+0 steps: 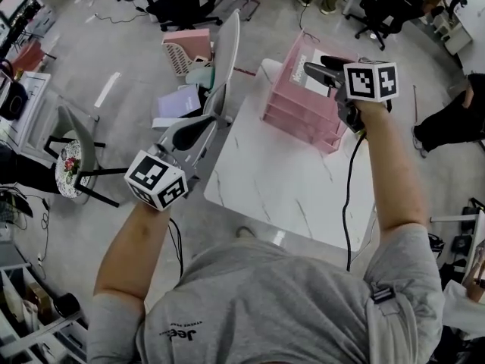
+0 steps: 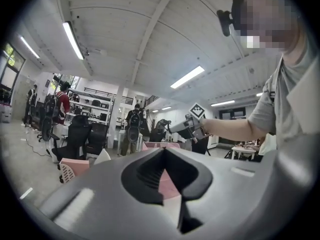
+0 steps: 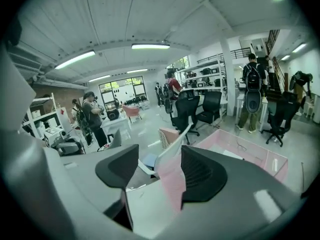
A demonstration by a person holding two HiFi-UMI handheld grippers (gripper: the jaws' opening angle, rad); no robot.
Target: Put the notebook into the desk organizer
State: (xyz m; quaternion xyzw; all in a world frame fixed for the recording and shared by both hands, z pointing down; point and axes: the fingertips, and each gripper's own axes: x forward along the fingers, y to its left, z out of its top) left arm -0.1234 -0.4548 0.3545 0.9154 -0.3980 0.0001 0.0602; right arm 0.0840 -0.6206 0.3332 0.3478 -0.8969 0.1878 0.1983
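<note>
Notebook (image 3: 240,155) seemed to lie in the top tray of the desk organizer (image 1: 295,112), leaving little to do; right gripper (image 1: 307,68) hovered above it, jaws apart, empty; left gripper (image 1: 211,121), well aside, closed on nothing

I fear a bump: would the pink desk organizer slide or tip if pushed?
Likely slides: the desk organizer looks like light plastic on a smooth table. Tipping seems unlikely; its base looks wide. Near the far edge, it might fall off.
</note>
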